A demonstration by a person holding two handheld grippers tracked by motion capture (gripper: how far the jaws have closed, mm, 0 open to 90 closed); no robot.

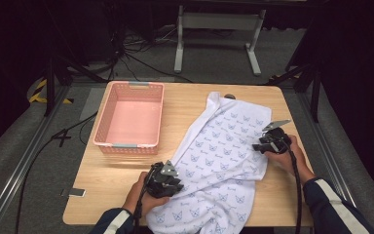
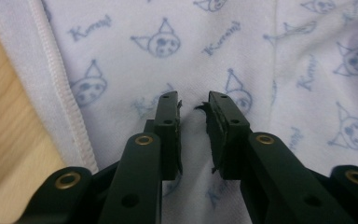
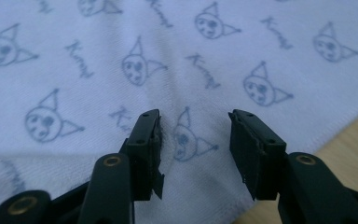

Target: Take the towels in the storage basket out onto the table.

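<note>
A white towel printed with small blue cat-like faces (image 1: pixel 221 156) lies spread on the wooden surface (image 1: pixel 112 190), its long axis running on a diagonal from the far middle of the surface toward the near edge, where its end hangs over by the person's left sleeve. A pink basket (image 1: pixel 104 117) stands apart from it to the far left.

The left tool (image 1: pixel 168 181) sits at the towel's near-left long edge. In the left gripper view the stitched hem (image 2: pixel 58 88) runs just to the left of its jaws, with bare wood beyond. Its jaws stand a narrow gap apart over flat cloth; no fold is pinched between the pads, so it is released.

The right tool (image 1: pixel 269 141) sits at the opposite long edge, farther up the towel. Its jaws stand wider apart, hovering over printed cloth with the towel's border and wood just to their right in the right gripper view. It too grips nothing.

So the towel lies between the two tools, each at its own long edge. The left one is nearer the overhanging end, the right nearer the middle. Judging from this, each tool would need only a short reach outward to take the hem beside it.
</note>
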